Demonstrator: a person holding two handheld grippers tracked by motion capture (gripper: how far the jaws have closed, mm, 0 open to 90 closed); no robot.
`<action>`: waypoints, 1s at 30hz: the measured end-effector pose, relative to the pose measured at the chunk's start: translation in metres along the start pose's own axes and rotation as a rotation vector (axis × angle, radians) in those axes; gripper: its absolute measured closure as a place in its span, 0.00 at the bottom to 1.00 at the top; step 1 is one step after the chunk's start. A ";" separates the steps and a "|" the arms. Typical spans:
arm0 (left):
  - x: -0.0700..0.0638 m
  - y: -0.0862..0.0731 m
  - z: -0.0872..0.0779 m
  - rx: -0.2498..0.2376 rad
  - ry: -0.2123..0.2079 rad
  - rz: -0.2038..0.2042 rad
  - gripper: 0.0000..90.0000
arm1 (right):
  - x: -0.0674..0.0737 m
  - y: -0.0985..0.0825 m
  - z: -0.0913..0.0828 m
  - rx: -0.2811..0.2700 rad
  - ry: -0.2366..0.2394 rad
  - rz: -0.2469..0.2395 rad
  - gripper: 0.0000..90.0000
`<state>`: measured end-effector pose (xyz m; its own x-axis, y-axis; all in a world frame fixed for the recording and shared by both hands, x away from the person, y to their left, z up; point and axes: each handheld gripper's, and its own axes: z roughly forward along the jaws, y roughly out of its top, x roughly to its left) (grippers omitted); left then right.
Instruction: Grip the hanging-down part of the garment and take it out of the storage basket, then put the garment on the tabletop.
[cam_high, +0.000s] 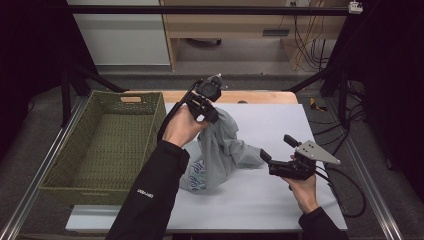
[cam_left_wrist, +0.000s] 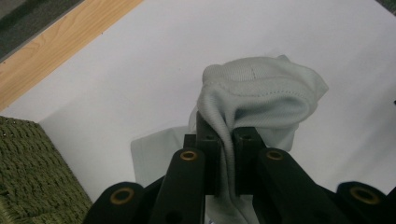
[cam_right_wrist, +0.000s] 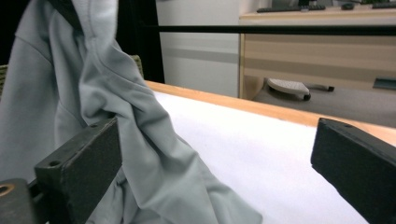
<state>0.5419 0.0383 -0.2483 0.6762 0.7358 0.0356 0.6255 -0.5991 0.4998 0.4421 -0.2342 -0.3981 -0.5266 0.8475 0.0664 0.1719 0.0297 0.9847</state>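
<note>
A light grey shirt (cam_high: 225, 150) with blue print hangs in a bunch over the white table top (cam_high: 270, 200), its lower part resting on the surface. My left gripper (cam_high: 212, 116) is raised above the table and shut on a fold of the shirt (cam_left_wrist: 261, 93); in the left gripper view the cloth is pinched between the jaws (cam_left_wrist: 226, 135). My right gripper (cam_high: 276, 148) is low at the shirt's right edge and stands open. In the right gripper view the shirt (cam_right_wrist: 116, 93) drapes beside one finger (cam_right_wrist: 84, 163), and the gap (cam_right_wrist: 219, 158) holds no pinched cloth.
A green woven basket (cam_high: 105, 145) sits on the left of the table, close to the left forearm; its wall (cam_left_wrist: 32, 172) shows beside the left gripper. A wooden strip (cam_high: 250, 96) borders the table's far edge. Black frame posts stand at both sides.
</note>
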 end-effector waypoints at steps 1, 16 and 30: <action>0.000 0.000 0.000 0.000 0.000 -0.003 0.93 | -0.001 -0.002 -0.001 0.004 -0.001 -0.001 0.02; 0.000 -0.012 0.019 -0.009 -0.012 0.007 0.92 | -0.018 -0.028 -0.022 0.009 0.019 0.015 0.01; -0.005 -0.033 0.057 0.017 -0.039 0.036 0.92 | -0.021 -0.037 -0.026 0.029 0.016 0.012 0.01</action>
<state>0.5400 0.0365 -0.3143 0.7131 0.7008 0.0193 0.6067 -0.6307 0.4839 0.4247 -0.2667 -0.4319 -0.5378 0.8391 0.0812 0.2022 0.0348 0.9787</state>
